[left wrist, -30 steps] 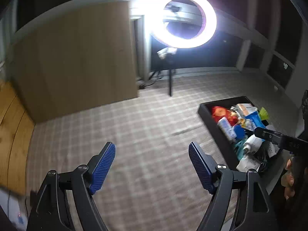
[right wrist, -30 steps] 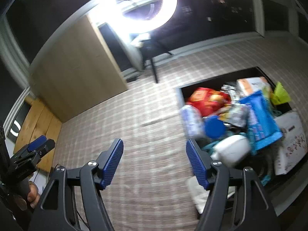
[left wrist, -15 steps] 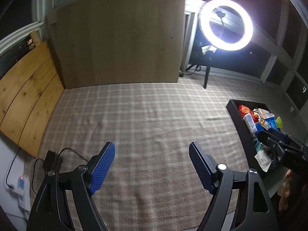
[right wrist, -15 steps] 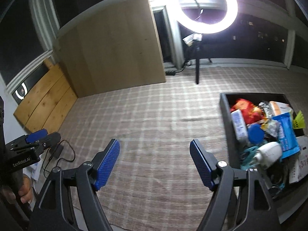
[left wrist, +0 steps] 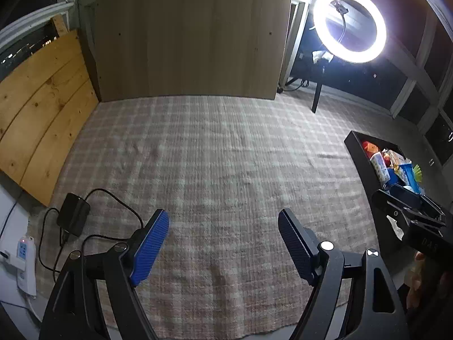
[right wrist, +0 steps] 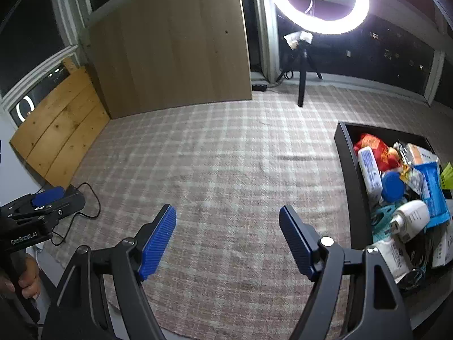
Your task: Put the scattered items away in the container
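Though near, container (right wrist: 346, 170) right of empty, parted jaws.

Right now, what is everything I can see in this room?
Black rectangular container: one, black, right on the rug, full.
Red snack bag: one, red, container's far end.
Blue round lid: one, blue, mid-container.
White plastic bottle: one, white, near end.
Checked rug: one, beige-pink, floor.
Ring light: one, white, on a stand behind.
Wooden panel: one, pale, back wall.
Black power adapter: one, left rug edge.
Left gripper: blue pads, open, empty.
Right gripper: blue pads, open, empty.
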